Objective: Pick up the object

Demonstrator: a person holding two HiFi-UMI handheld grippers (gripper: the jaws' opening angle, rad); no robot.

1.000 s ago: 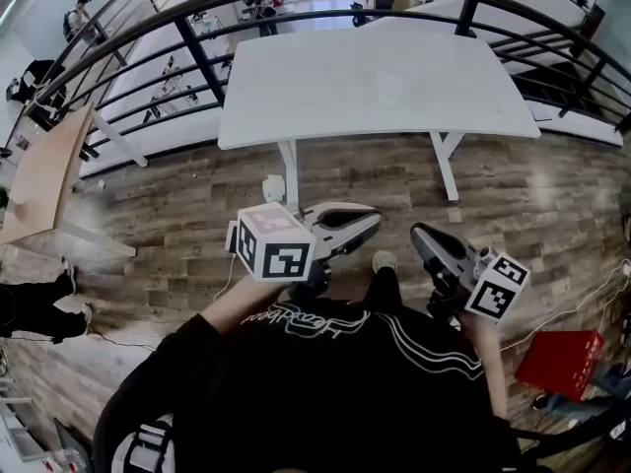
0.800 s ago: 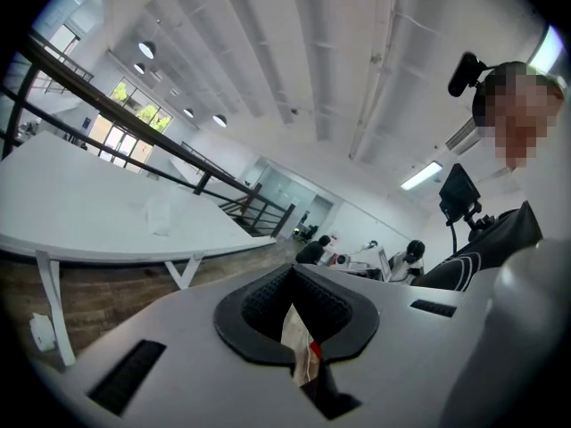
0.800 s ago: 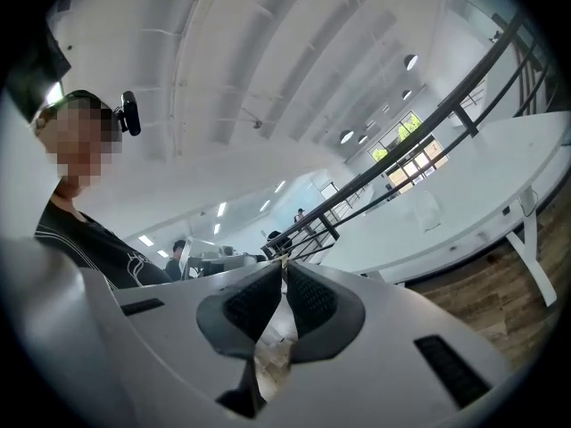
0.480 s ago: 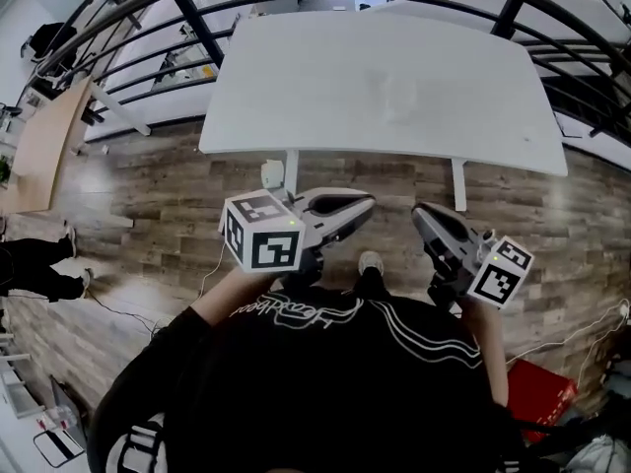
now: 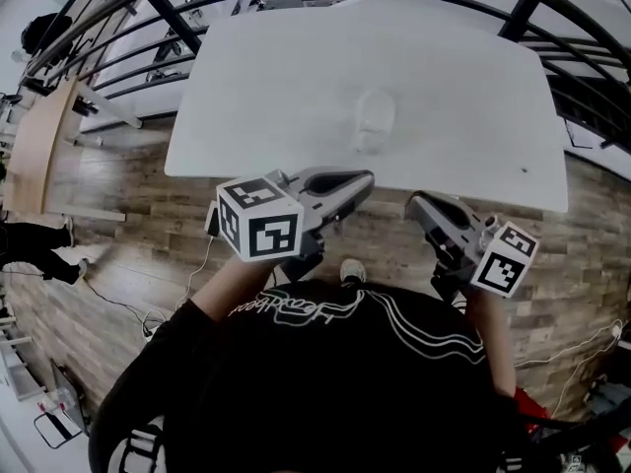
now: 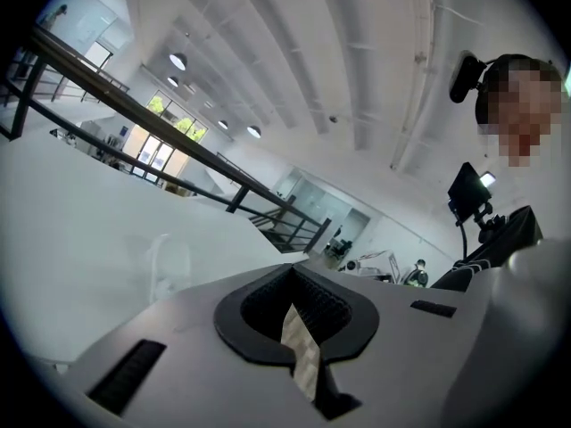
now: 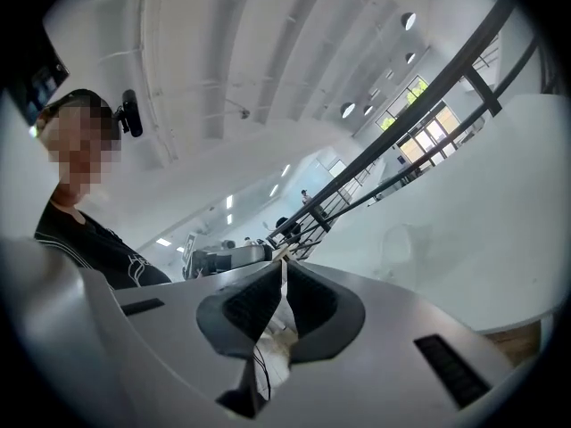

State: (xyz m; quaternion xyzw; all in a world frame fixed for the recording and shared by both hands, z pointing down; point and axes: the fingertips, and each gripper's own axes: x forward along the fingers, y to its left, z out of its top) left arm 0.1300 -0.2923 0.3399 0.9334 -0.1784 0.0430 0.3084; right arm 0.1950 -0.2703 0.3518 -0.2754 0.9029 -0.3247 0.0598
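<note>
**Reach-in step, nothing grasped yet**

Judged as the approach stage of the pick. Found the clear object (image 5: 375,121) near the middle of the white desk (image 5: 246,97), well apart from both grippers. Held the left gripper (image 5: 363,178) and right gripper (image 5: 418,203) side by side at the desk's near edge, roughly level, fingers clenched on nothing. Needed next: released fingers, then a forward reach around the object.

Both closed, empty: left tongs (image 5: 365,178), right tongs (image 5: 415,202), side by side, pointing forward
</note>
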